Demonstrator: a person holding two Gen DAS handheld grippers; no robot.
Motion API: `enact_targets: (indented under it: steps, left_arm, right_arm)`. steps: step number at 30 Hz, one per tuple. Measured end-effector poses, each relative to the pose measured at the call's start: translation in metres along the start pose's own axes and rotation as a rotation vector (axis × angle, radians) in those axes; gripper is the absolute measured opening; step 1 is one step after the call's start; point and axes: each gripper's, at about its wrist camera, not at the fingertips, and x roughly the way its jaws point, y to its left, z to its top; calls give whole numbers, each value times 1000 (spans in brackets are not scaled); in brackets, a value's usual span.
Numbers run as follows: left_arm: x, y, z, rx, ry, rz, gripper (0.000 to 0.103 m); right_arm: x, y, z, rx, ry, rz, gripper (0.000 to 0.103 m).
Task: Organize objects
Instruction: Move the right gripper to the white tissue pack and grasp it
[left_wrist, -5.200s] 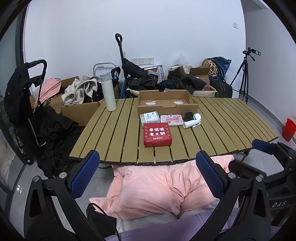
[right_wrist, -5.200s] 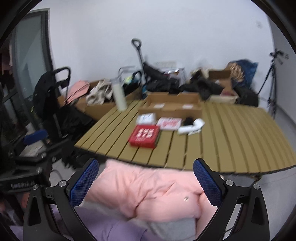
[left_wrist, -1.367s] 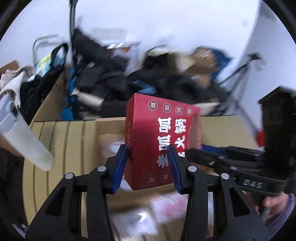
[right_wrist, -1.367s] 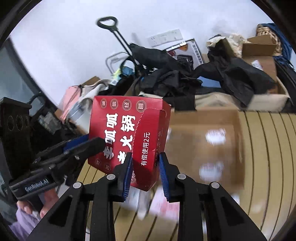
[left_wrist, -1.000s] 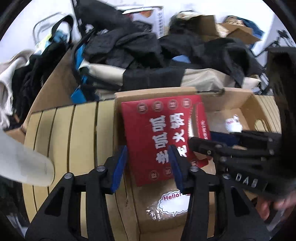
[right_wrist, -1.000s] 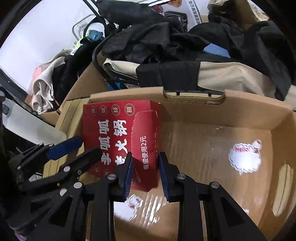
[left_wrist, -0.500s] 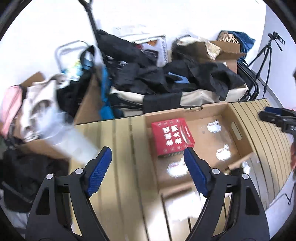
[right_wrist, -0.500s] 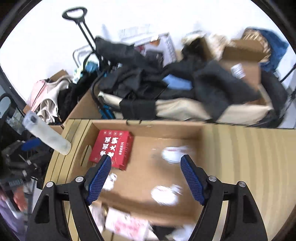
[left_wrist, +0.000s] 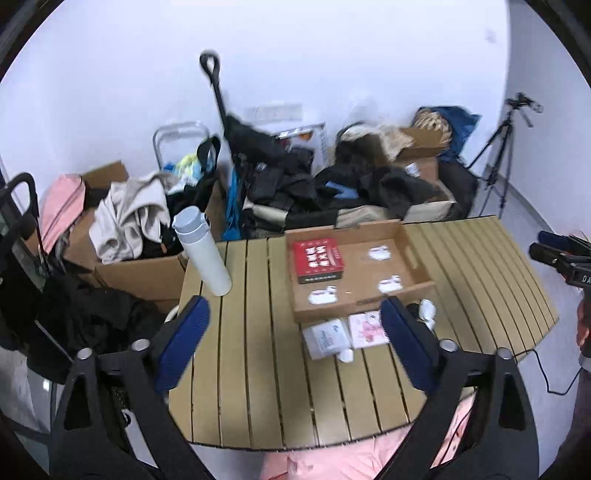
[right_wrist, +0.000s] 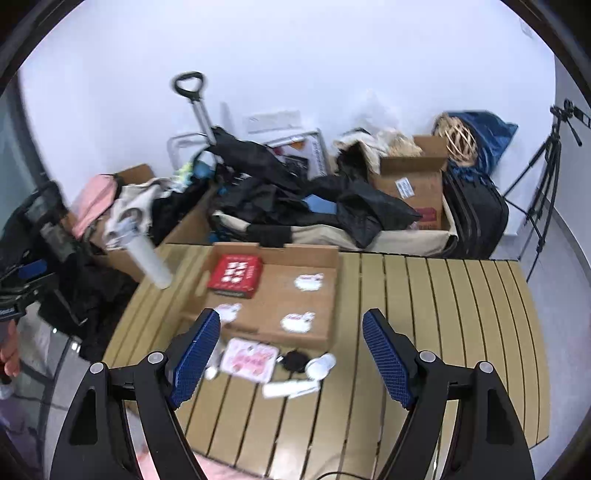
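Both grippers (left_wrist: 295, 347) (right_wrist: 291, 354): black frames, blue ribbed pads, silver screws.

the red box (left_wrist: 318, 261) lying in the cardboard tray (left_wrist: 413, 286) is showing white characters on its lid, but they are blurring too much to read. just beyond the tray's right end, at the picture's right edge, the black gripper (left_wrist: 570, 264) is showing the white letters "da", cut off by the frame.

Cluttered storage room: piled clothes (left_wrist: 332, 184), cartons (right_wrist: 413, 177), tripod (right_wrist: 546, 166).
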Motion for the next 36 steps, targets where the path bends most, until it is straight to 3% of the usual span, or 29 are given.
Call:
enact_targets:
  steps: [6, 9, 12, 15, 18, 23, 25, 26, 29, 34, 36]
  left_arm:
    - [-65, -28, -95, 37, -149, -71, 103]
    - [-76, -44, -147, 81, -165, -103, 103]
    - [-72, -47, -184, -11, -136, -124, 103]
    - [-53, -48, -205, -63, -34, -168, 103]
    - [-36, -46, -204, -76, 5, -110, 103]
    - [-22, -40, -211, -118, 28, -124, 103]
    - [-7, -36, -217, -120, 55, -106, 103]
    - [2, -34, -218, -123, 70, -108, 103]
    - [35, -23, -218, -143, 105, -100, 103]
    - [101, 0, -192, -229, 66, -159, 100]
    - [131, 5, -179, -249, 61, -174, 92]
  right_arm:
    - [-71, 48, -100, -114, -119, 61, 83]
    - [-72, 62, -157, -132, -128, 48, 83]
    - [-64, 72, -202, -82, -93, 39, 83]
    - [-56, 84, -237, -76, -50, 109, 83]
    - [-47, 86, -244, -68, -36, 70, 83]
    - [-26, 80, -252, 0, 13, 107, 83]
    - [-12, 80, -258, -20, 46, 87, 74]
    - [-6, 80, -262, -18, 60, 97, 64]
    - [17, 80, -265, -32, 85, 108, 61]
    - [68, 83, -234, -7, 74, 150, 61]
    - [98, 85, -217, 21, 86, 172, 61]
